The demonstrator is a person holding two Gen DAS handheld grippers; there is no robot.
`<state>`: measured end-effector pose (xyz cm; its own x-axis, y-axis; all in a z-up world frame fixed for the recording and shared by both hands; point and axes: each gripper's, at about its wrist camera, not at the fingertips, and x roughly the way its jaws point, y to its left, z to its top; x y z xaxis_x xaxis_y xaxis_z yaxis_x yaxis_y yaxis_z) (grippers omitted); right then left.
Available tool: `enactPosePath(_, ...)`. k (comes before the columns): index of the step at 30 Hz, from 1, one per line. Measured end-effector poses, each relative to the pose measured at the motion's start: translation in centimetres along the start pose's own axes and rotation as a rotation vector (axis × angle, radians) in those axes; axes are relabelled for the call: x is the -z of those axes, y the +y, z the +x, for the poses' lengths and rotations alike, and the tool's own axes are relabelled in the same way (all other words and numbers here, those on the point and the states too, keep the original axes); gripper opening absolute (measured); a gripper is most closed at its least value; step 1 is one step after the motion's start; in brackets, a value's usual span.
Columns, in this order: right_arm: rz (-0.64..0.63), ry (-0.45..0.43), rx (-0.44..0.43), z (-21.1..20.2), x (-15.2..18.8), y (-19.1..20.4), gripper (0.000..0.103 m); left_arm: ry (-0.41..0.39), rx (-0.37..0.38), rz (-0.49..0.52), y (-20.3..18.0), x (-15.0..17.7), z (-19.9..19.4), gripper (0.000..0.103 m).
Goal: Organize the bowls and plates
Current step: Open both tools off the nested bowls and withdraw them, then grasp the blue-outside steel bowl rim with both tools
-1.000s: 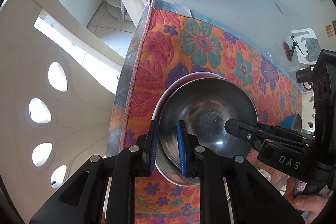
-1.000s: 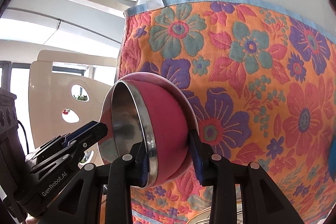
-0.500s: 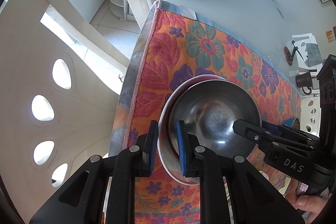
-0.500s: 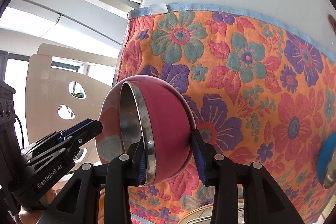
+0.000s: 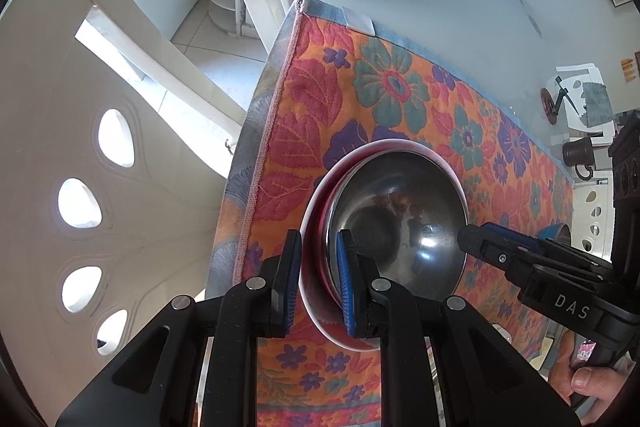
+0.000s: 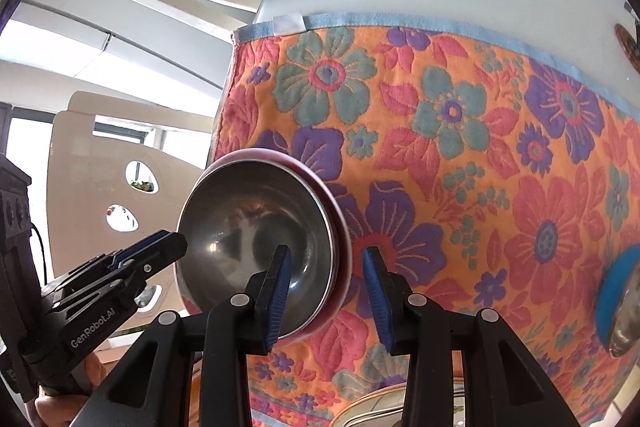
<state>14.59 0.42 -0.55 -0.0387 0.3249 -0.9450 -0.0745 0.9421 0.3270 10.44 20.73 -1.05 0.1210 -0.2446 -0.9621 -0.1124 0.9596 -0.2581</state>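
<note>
Presently: red steel-lined bowl (image 5: 396,219) nested in a pink bowl (image 5: 310,267), rim pinched by left tongs (image 5: 319,281); right tongs (image 6: 327,291) straddle it, pads apart. Blue bowl (image 6: 614,301) at three o'clock on floral-clothed tabletop (image 6: 460,131), unsorted.

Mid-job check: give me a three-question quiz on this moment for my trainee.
1. True or false: the right gripper is clamped shut on the steel-lined bowl.
2. Which gripper is shut on that bowl's rim? A. left gripper B. right gripper C. neither
3. What colour is the outside of the other bowl, at the right edge of the floral cloth in the right wrist view?

Key: 1. False: its pads straddle the rim with a gap on the outer side. 2. A. 3. Blue.
</note>
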Motion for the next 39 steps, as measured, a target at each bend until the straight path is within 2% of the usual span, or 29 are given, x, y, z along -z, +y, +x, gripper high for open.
enactPosePath(13,0.022,0.010,-0.005,-0.2,0.5,-0.5,0.037,-0.001,-0.059,0.014,-0.8,0.3,-0.2,0.016)
enactPosePath(14,0.023,0.012,-0.008,-0.3,0.6,-0.5,0.037,0.000,-0.066,0.013,-0.8,0.4,-0.3,0.016)
enactPosePath(16,0.023,0.013,-0.009,-0.3,0.9,-0.6,0.037,0.005,-0.084,0.005,-0.8,0.5,-0.3,0.026)
enactPosePath(17,0.023,0.013,-0.008,-0.3,0.9,-0.6,0.037,0.007,-0.097,0.000,-0.8,0.6,-0.3,0.028)
enactPosePath(26,0.016,0.020,-0.023,-1.6,2.7,-2.0,0.038,0.014,-0.162,-0.032,-2.3,2.0,-1.2,0.031)
enactPosePath(28,0.011,0.018,-0.035,-2.4,3.1,-2.3,0.044,0.008,-0.167,-0.042,-2.9,2.3,-1.7,0.036)
enactPosePath(30,-0.005,0.000,-0.049,-3.5,3.5,-2.6,0.051,0.000,-0.179,-0.050,-3.7,2.5,-2.3,0.054)
enactPosePath(32,-0.017,-0.016,-0.057,-4.6,4.0,-3.0,0.051,-0.012,-0.185,-0.054,-4.9,2.6,-2.7,0.069)
enactPosePath(39,-0.009,-0.062,-0.077,-8.4,5.4,-7.0,0.052,-0.026,-0.172,-0.003,-11.3,3.9,-3.3,0.070)
